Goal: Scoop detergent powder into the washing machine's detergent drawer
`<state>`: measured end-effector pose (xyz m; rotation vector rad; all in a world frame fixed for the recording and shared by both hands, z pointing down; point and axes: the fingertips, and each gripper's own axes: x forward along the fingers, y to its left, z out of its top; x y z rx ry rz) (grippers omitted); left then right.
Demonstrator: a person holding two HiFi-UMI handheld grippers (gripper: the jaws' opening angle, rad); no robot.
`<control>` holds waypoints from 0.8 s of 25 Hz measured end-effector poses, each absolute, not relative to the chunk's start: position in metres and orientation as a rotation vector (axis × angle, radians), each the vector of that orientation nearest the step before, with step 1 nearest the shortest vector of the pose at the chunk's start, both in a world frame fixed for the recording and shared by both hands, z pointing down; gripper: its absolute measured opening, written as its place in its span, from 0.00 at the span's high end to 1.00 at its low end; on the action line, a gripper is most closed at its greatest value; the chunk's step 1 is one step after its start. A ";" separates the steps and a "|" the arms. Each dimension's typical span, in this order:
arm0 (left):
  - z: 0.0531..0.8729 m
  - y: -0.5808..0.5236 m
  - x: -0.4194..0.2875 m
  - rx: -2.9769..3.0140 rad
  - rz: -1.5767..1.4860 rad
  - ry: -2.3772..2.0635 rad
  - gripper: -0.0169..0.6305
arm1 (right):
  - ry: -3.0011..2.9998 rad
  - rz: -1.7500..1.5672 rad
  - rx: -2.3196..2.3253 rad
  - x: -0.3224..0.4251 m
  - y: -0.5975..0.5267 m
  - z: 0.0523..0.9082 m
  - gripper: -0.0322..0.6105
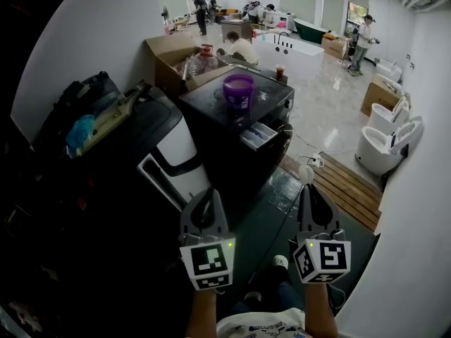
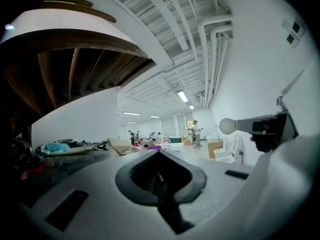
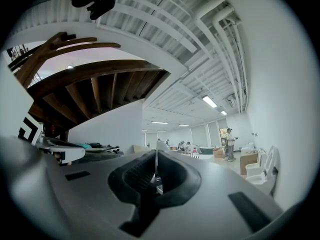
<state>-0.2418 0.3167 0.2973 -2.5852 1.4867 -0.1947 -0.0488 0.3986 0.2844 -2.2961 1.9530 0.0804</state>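
Left hand-held gripper (image 1: 206,201) sits at lower centre of the head view, right hand-held gripper (image 1: 311,196) just to its right; both point up the frame toward the washing machine (image 1: 225,129) and are well apart from it. In the left gripper view the left hand-held gripper (image 2: 159,160) has its jaws pressed together along a thin seam with nothing between them. The right gripper view shows the same for the right hand-held gripper (image 3: 156,160): jaws together, empty. The dark washing machine stands at centre frame on a glossy dark floor (image 1: 278,196). Its detergent drawer (image 1: 258,136) is pulled out from the front, upper right of the cabinet, and shows a pale grey interior; its contents cannot be made out. A purple tub (image 1: 238,91) stands upright on the machine's top, near the middle, and a small cup (image 1: 280,71) stands at the far right corner of that top. No scoop can be made out. To the left of the machine is a second appliance (image 1: 177,146) with a white front and dark lid. An open cardboard box (image 1: 169,53) stands behind, upper left of centre, with a seated person (image 1: 241,48) just right of it. A wooden slatted platform (image 1: 349,187) lies on the floor at right, and white toilets (image 1: 384,141) line the right wall. More people stand at the far end of the room, top of the frame.
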 end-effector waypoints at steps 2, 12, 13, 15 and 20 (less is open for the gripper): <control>0.299 0.309 -0.233 -2.589 -0.198 1.484 0.97 | 1.953 0.074 -2.300 -0.040 0.390 0.286 0.92; 0.300 0.243 -0.181 -2.552 -0.203 1.553 0.97 | 2.021 0.074 -2.248 0.016 0.317 0.287 0.92; 0.300 0.235 -0.174 -2.545 -0.202 1.562 0.97 | 2.027 0.075 -2.241 0.024 0.307 0.287 0.92; 0.298 0.220 -0.160 -2.532 -0.203 1.583 0.97 | 2.041 0.071 -2.224 0.039 0.287 0.286 0.92; 0.294 0.182 -0.126 -2.499 -0.217 1.643 0.97 | 2.101 0.067 -2.171 0.074 0.238 0.280 0.92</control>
